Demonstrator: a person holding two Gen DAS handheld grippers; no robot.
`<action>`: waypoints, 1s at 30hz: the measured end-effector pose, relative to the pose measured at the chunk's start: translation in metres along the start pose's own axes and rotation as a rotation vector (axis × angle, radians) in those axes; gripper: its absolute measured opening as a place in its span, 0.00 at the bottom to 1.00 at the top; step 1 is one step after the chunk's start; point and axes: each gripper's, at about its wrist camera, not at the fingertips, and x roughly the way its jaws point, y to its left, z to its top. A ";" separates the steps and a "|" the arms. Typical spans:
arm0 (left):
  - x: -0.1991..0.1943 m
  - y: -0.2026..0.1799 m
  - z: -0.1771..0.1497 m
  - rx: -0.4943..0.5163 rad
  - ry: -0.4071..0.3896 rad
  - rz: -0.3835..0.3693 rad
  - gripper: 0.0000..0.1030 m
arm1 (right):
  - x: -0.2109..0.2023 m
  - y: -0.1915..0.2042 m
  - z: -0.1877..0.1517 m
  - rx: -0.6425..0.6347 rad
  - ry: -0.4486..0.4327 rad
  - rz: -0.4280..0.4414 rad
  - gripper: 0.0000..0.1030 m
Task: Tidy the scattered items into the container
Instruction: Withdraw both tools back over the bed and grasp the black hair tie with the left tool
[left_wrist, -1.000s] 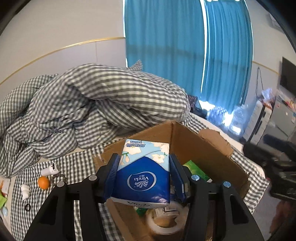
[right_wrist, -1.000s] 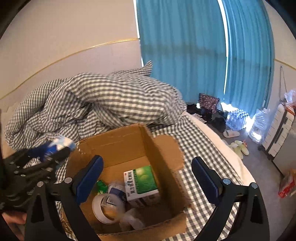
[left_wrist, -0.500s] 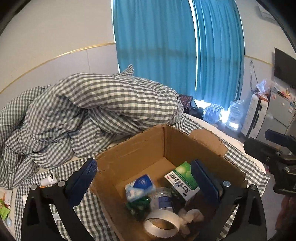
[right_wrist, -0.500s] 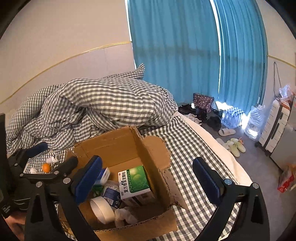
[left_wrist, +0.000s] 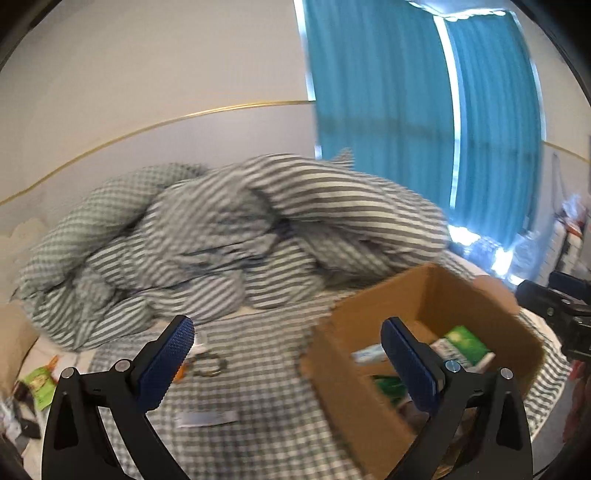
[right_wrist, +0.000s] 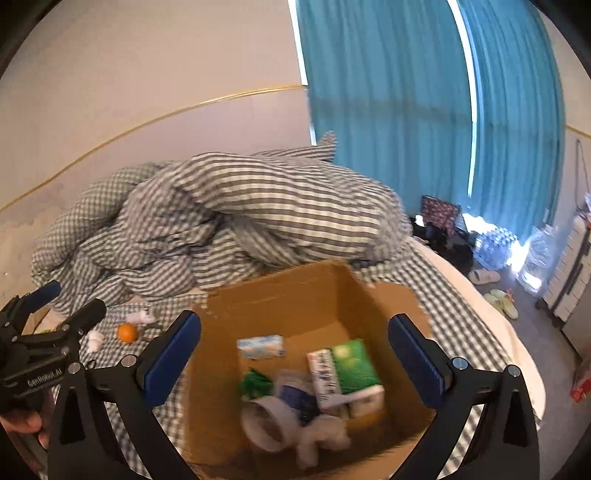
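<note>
Blurring hides box contents; left tongs apart, right tongs opening, empty

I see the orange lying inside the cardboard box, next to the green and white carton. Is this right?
Not quite. The orange lies outside the cardboard box, on the checked bed sheet to its left. The green and white carton is indeed inside the box. The right wrist view shows this.

box: brown corrugated cardboard, matt, torn rough at the rim
duvet: soft checked cloth, rumpled
curtain: blue cloth (light glows through)
gripper pads: blue, finely textured
gripper arms: black matt plastic, metal screws
</note>
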 end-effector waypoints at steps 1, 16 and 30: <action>-0.002 0.015 -0.002 -0.017 0.004 0.023 1.00 | 0.001 0.010 0.001 -0.012 -0.001 0.012 1.00; -0.052 0.191 -0.046 -0.173 0.030 0.294 1.00 | 0.017 0.154 0.002 -0.177 0.018 0.231 1.00; -0.024 0.269 -0.118 -0.256 0.135 0.373 1.00 | 0.058 0.241 -0.033 -0.296 0.110 0.337 1.00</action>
